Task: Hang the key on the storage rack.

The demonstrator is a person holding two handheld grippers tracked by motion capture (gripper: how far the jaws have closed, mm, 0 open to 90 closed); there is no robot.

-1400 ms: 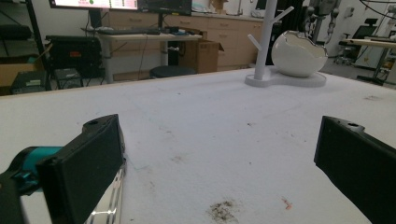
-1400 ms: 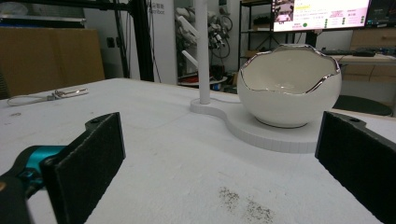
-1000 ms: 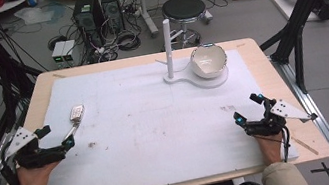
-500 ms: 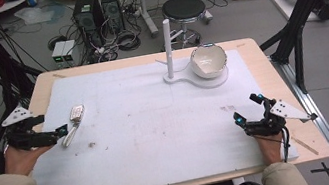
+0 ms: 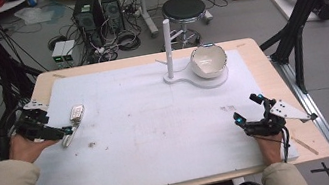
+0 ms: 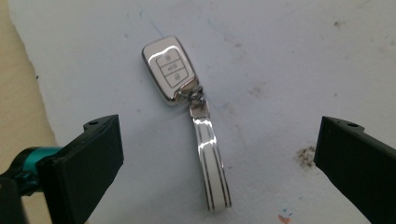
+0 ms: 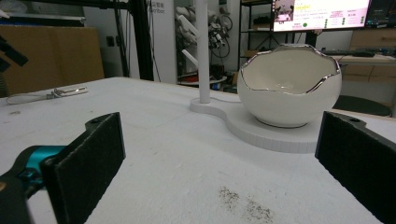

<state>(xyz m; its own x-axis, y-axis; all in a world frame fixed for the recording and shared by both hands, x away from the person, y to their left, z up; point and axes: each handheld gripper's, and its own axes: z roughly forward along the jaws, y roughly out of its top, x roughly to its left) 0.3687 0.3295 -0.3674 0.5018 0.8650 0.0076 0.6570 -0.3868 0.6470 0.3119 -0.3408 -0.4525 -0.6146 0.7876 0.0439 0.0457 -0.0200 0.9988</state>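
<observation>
Hovering low over the white mat point(image 5: 157, 124) near the left edge of the desk point(image 5: 271, 74), the left gripper point(image 5: 60, 135) has its jaws spread wide, pointed at the car key fob point(image 5: 76, 112) that lies flat just beyond its tips. In the left gripper view the car key fob point(image 6: 171, 69) sits ahead of the jaws and roughly midway between them, its three buttons facing up, and its white strap point(image 6: 209, 158) runs back from the fob's chrome ring toward the camera, passing through the open gap without touching either jaw. A small brown stain point(image 6: 306, 156) marks the mat just beside the fob's strap, toward the far jaw. Well apart from the fob, near the desk's opposite edge, the right gripper point(image 5: 249, 111) rests low over the mat with its jaws likewise spread and nothing between them. In the right gripper view the egg-shaped bowl point(image 7: 289, 86), white with a jagged silver rim, stands upright on a white stand base point(image 7: 261, 128), with a white post point(image 7: 202, 51) rising just beside the bowl on the same base. From the high view the egg-shaped bowl point(image 5: 208, 61) and post point(image 5: 168, 46) stand well beyond the fob, toward the far side of the desk.
</observation>
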